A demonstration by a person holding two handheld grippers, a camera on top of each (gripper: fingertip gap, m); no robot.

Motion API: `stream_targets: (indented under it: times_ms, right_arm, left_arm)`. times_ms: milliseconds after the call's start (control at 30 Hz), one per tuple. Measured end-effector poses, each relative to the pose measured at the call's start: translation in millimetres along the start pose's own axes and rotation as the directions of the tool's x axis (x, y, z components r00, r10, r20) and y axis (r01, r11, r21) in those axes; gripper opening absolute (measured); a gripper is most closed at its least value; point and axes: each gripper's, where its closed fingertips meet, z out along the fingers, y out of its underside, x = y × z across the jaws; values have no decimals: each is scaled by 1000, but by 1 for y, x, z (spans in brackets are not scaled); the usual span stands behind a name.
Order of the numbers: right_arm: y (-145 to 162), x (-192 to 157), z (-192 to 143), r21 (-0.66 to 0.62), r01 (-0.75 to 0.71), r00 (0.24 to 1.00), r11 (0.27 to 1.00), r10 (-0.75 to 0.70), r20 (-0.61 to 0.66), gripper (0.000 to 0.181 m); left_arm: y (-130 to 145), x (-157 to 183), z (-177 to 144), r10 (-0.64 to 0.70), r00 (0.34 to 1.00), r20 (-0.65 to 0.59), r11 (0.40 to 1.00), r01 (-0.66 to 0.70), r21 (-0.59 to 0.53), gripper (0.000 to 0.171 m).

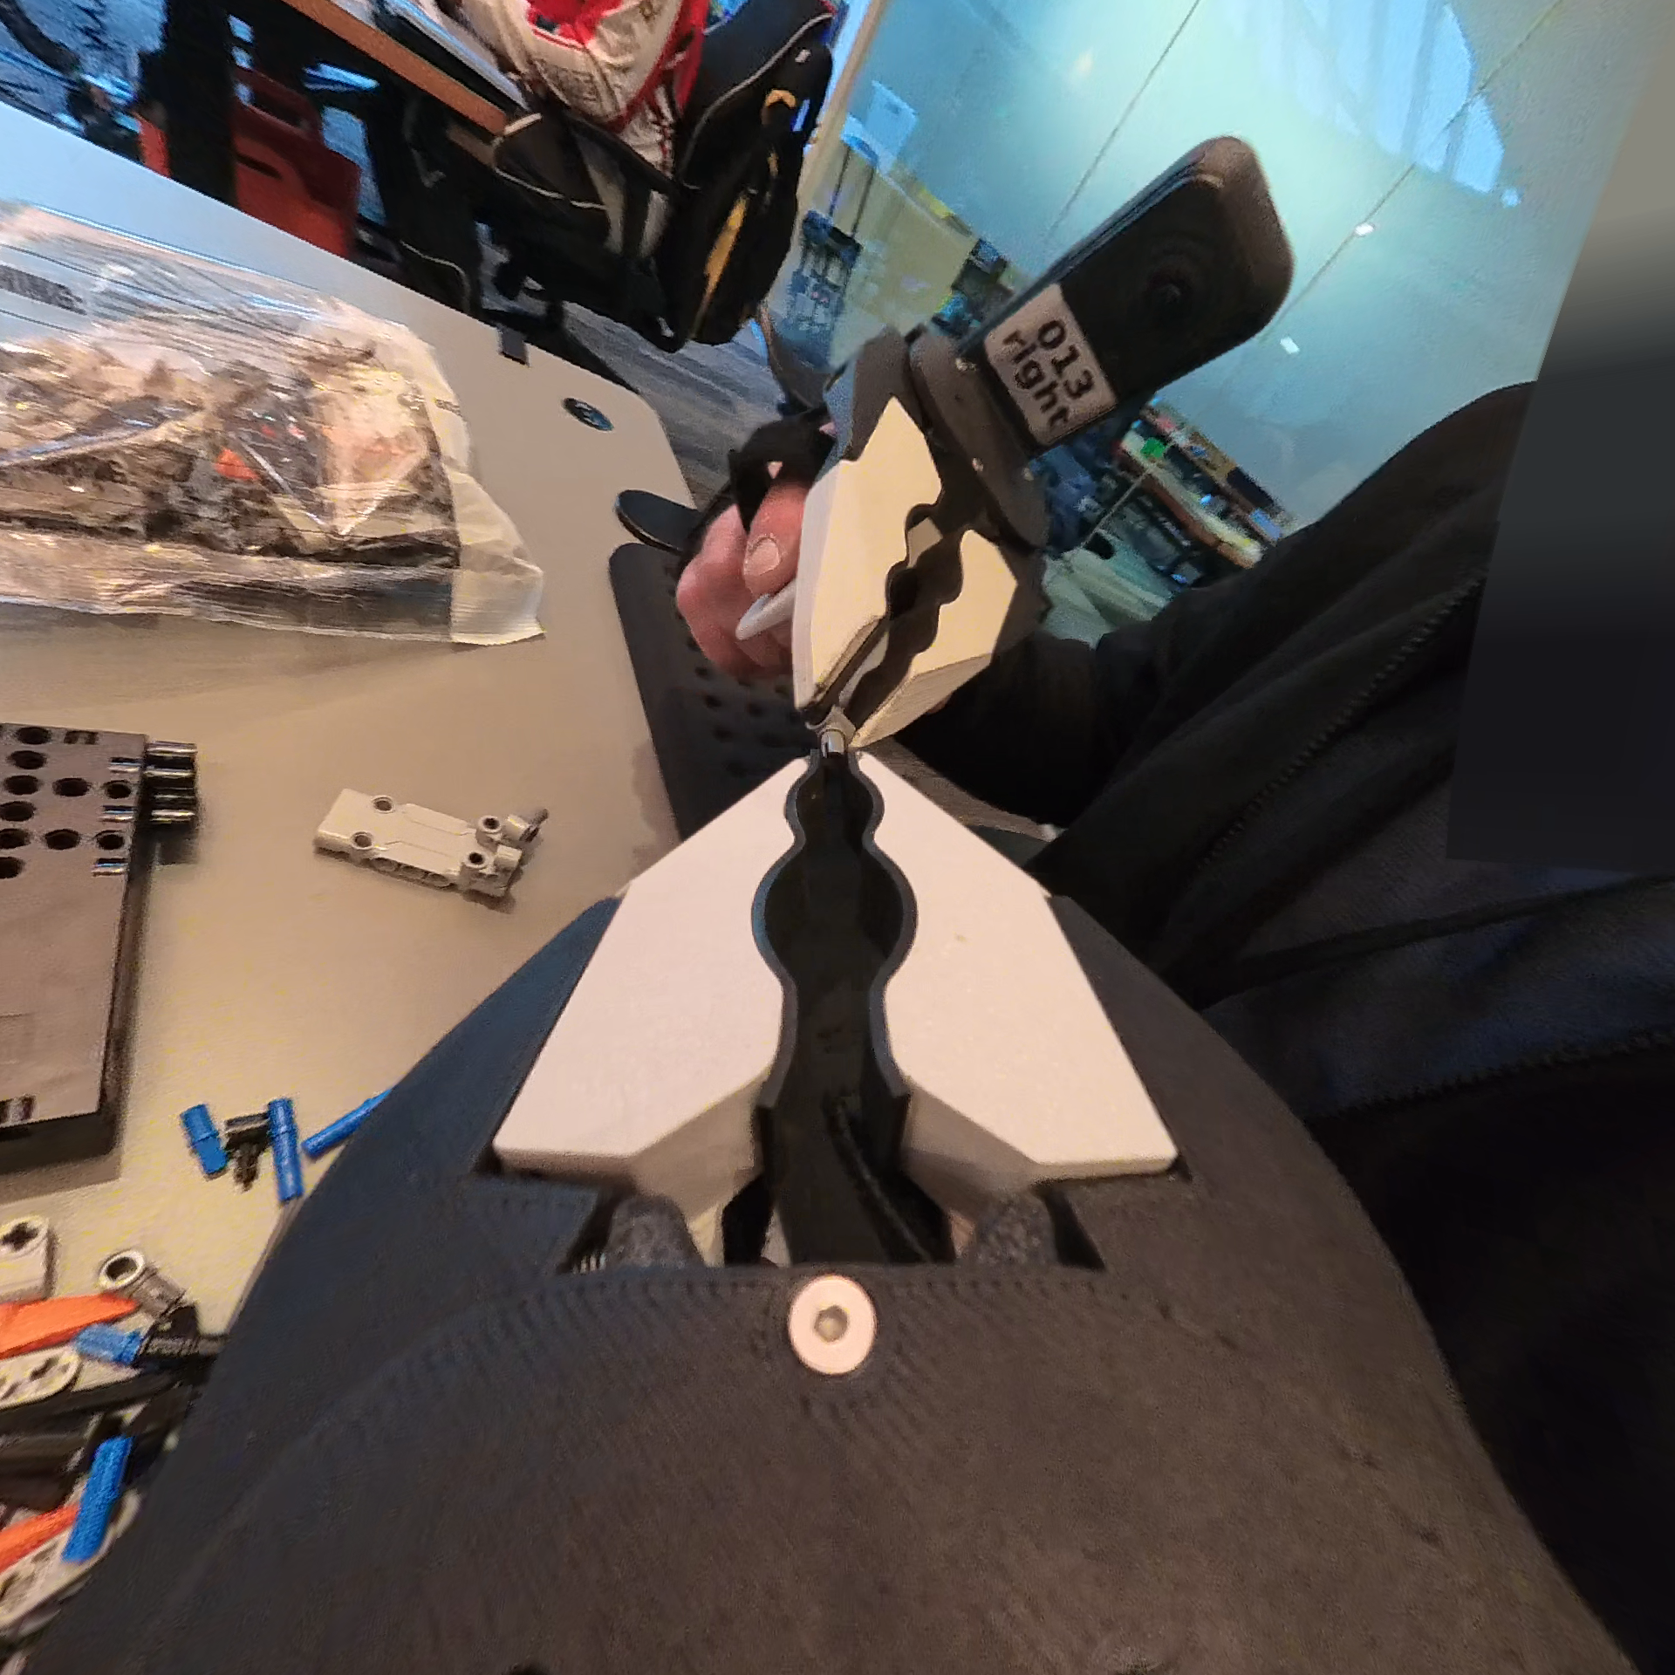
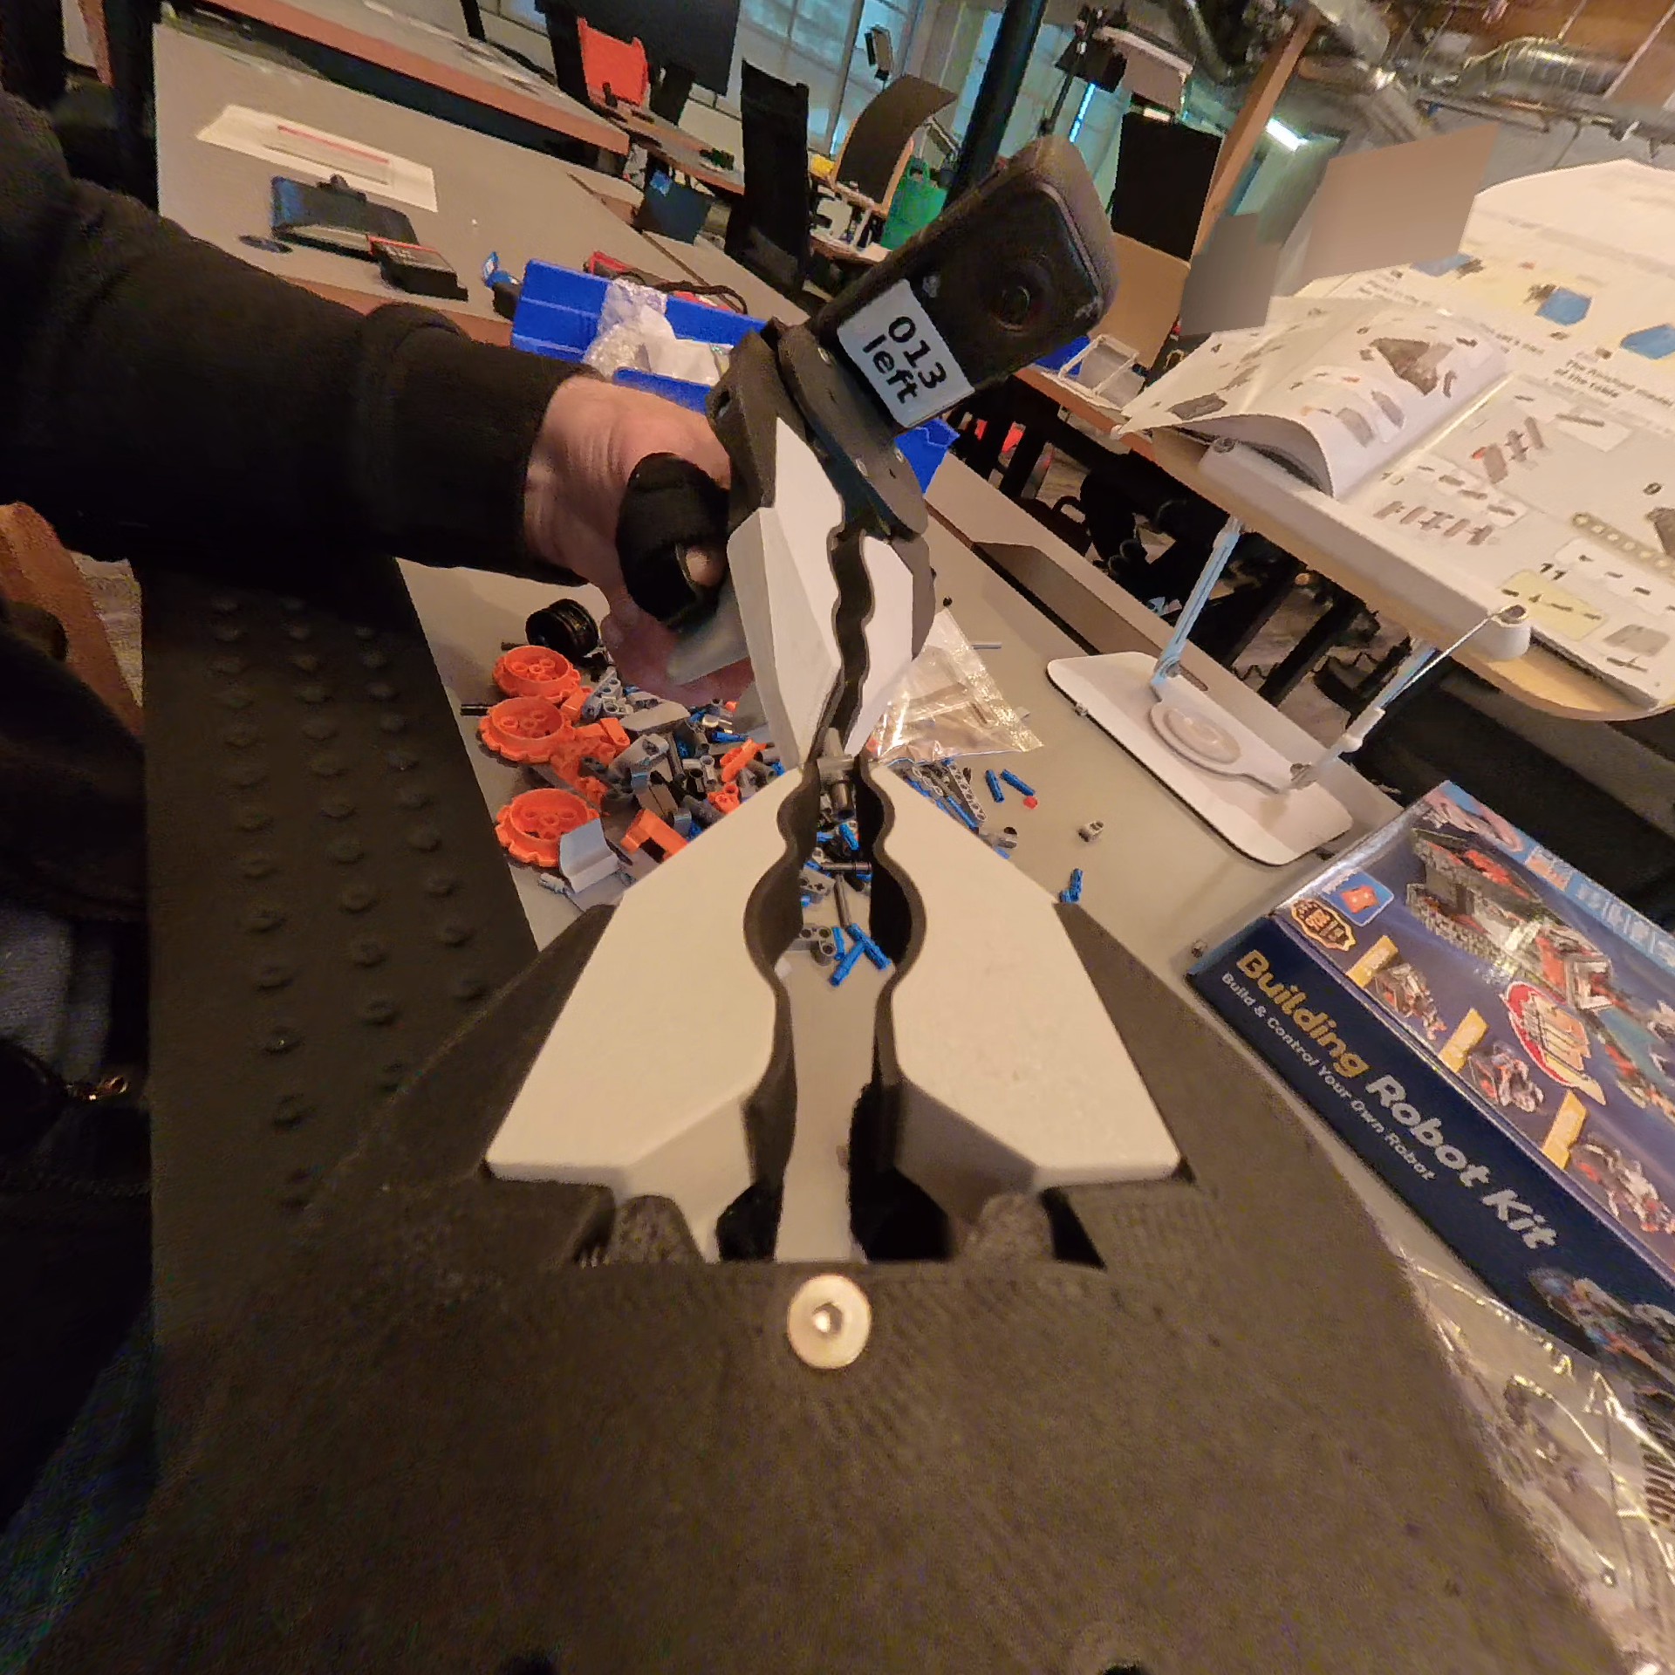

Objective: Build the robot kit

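Observation:
Both grippers meet tip to tip in the air, above the table edge. In the left wrist view my left gripper (image 1: 829, 770) is shut on a small grey pin-like connector (image 1: 832, 736). My right gripper (image 1: 834, 711) comes down from above and is shut on the same piece's other end. In the right wrist view my right gripper (image 2: 836, 778) grips the small grey piece (image 2: 839, 787) from below, and the left gripper (image 2: 829, 739) pinches it from above. Most of the piece is hidden between the fingertips. I cannot tell whether it is one part or two joined.
On the grey table lie a clear bag of parts (image 1: 227, 435), a black perforated plate (image 1: 63, 906), a grey beam (image 1: 426, 843), blue pins (image 1: 272, 1142), and a pile of orange wheels and small parts (image 2: 589, 770). A kit box (image 2: 1468, 1042) and a booklet on a stand (image 2: 1405, 426) are to the right. Only a small space, under 4 cm, lies between the two pairs of fingers. The black perforated plate (image 1: 63, 906) is about equally far from each gripper, around 15 cm.

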Motion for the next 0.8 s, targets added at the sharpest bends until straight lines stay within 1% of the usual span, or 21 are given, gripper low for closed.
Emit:
stream_targets:
  times_ms: [67,200,300,367,400,433,467,533,567,600,667,733,767,800]
  right_arm:
    - [3,0,-1,-11,26,1000,1000,-26,-5,6]
    - [-2,-6,-4,16,58,998,998,-58,20,5]
    - [1,-3,-7,0,30,999,1000,-30,22,5]
    - [6,4,-12,-19,10,1000,1000,-10,-8,4]
    - [10,9,-17,-33,-7,999,999,6,-32,5]
    - [15,14,-24,-39,-30,998,999,28,-49,5]
    - [20,19,-30,-43,-56,996,998,53,-68,6]
    - [36,28,-44,-75,-87,989,993,77,-127,6]
    - [44,32,-51,-95,-104,984,990,88,-155,6]
    - [53,34,-56,-118,-129,979,985,107,-175,5]
    - [71,35,-65,-180,-156,972,971,118,-205,6]
    - [78,32,-69,-203,-167,970,965,124,-209,6]
    - [79,29,-70,-206,-170,970,964,128,-205,6]
    - [81,28,-70,-214,-171,971,962,127,-205,6]
  left_arm:
    - [0,-2,1,-4,1000,-13,1000,4,-2,0]
    - [1,7,4,-54,991,-119,999,54,-7,1]
    - [0,4,8,-74,988,-136,997,73,-10,1]
    - [-2,-1,11,-47,993,-106,999,45,-23,3]
    - [-2,-9,11,0,999,-54,999,-3,-48,4]
    - [2,-23,12,70,997,23,992,-68,-105,9]
    - [6,-39,13,145,985,97,976,-127,-179,17]
    - [11,-77,14,284,927,243,922,-196,-333,17]
    - [15,-92,16,356,896,265,881,-227,-414,18]
    - [18,-101,21,401,880,256,848,-250,-468,20]
    - [30,-115,34,433,879,199,789,-262,-556,26]
    - [43,-128,43,487,864,131,702,-297,-647,30]
    - [49,-134,45,511,854,96,652,-312,-691,33]
    - [54,-138,47,520,851,66,613,-319,-723,41]
